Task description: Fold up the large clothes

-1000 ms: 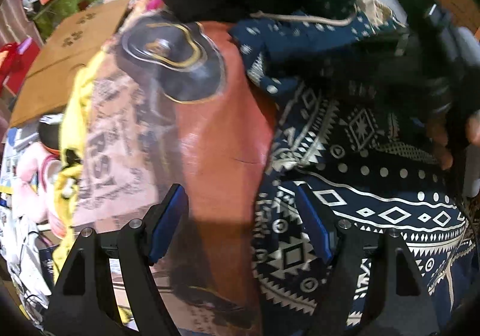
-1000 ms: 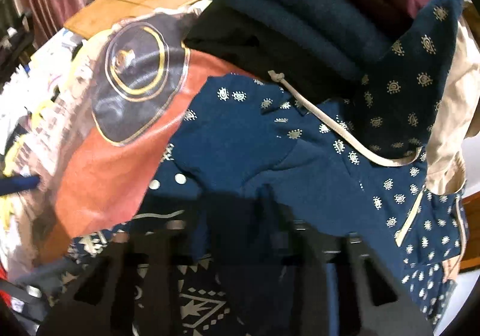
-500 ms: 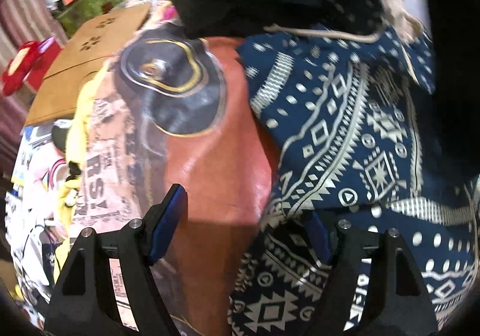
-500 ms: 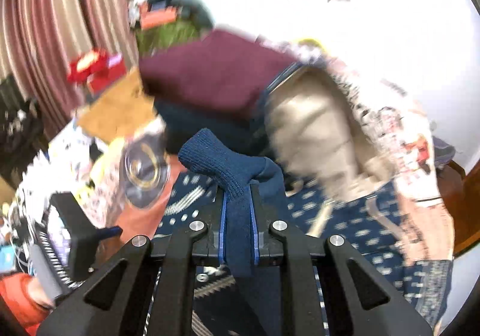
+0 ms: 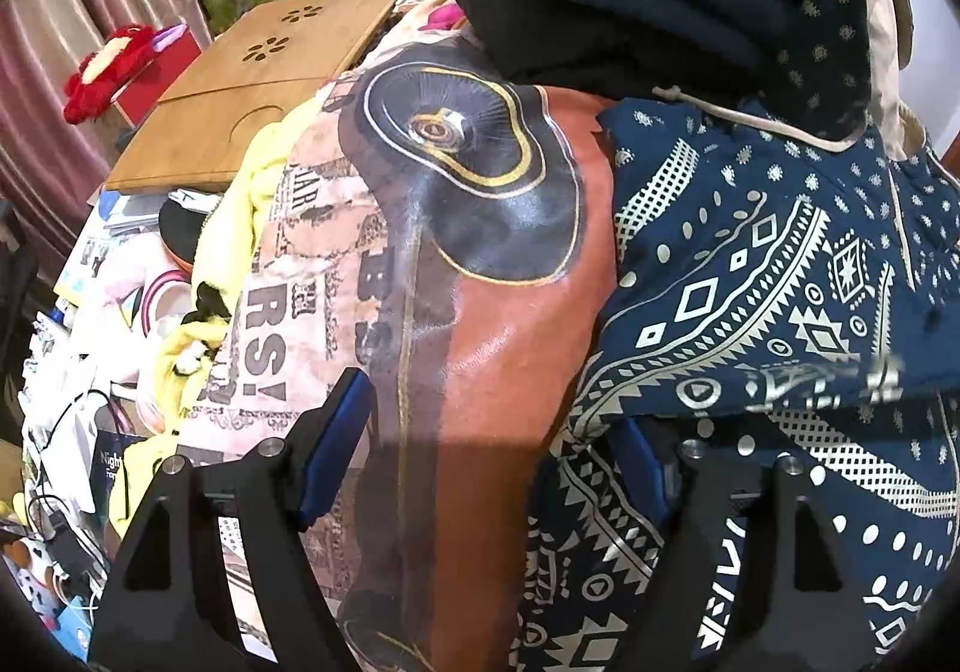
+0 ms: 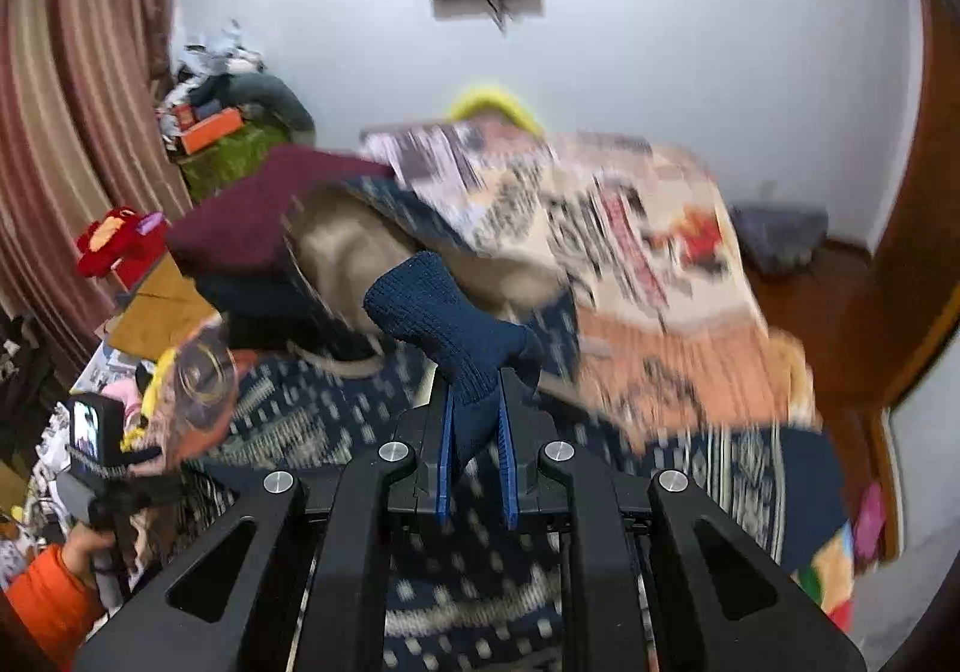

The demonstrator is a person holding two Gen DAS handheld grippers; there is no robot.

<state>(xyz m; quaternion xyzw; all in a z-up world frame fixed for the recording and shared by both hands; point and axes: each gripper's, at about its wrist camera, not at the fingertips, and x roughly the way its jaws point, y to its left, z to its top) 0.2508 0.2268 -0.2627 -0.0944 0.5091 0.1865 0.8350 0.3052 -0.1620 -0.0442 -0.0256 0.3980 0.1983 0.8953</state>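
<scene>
My right gripper (image 6: 474, 432) pinches the navy cuff (image 6: 444, 330), probably to fold it; left gripper (image 5: 498, 432) hovers with jaws spread.

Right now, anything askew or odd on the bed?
Yes. The right gripper pinches only a ribbed knit cuff of the navy patterned garment, which lies rumpled with one edge doubled over. The left gripper is open and holds nothing. Loose yellow cloth and clutter crowd the left bed edge.

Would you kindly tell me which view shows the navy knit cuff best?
The right wrist view: the navy knit cuff sits sharp and centred, pinched in the right gripper. The left wrist view does not show it identifiably.
</scene>
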